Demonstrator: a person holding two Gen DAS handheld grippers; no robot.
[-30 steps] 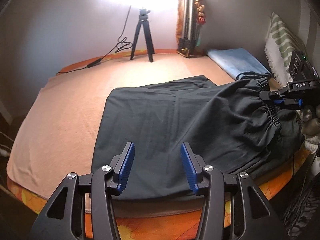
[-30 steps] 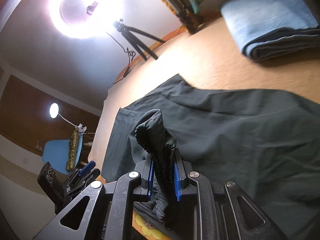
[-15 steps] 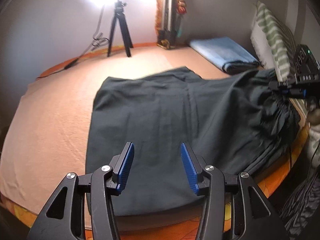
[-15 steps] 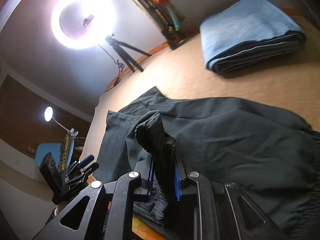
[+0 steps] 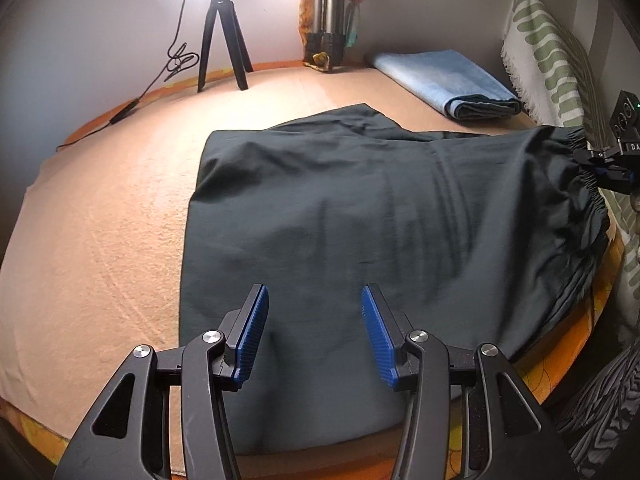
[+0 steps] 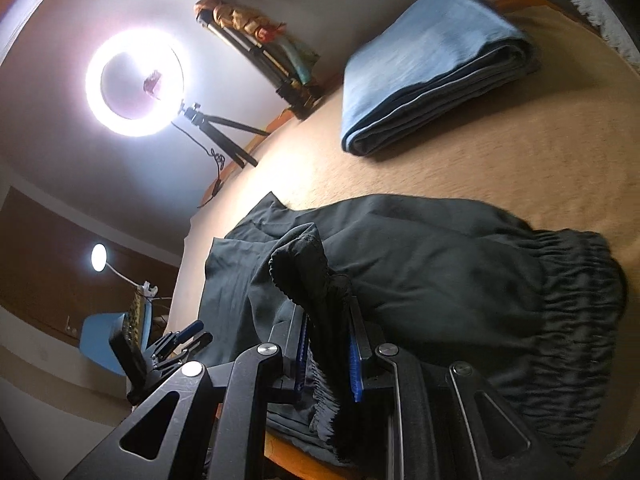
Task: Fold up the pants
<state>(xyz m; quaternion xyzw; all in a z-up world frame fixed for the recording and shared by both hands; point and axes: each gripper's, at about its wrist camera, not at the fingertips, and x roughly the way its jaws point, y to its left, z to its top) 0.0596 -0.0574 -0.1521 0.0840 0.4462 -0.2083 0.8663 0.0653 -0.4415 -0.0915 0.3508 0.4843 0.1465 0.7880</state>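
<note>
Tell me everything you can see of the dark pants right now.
The dark pants are charcoal, thin woven-looking fabric, spread mostly flat and lightly wrinkled on the peach bed cover. The gathered elastic waistband lies at one end; part of it is bunched and pinched in the right gripper. The open left gripper hovers above the near edge.

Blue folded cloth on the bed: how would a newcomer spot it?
Start at the peach blanket covering the bed and look to its far right corner, near the striped pillow. The blue folded cloth lies there, apart from the dark pants; it is the only light blue, neatly stacked item.
</note>
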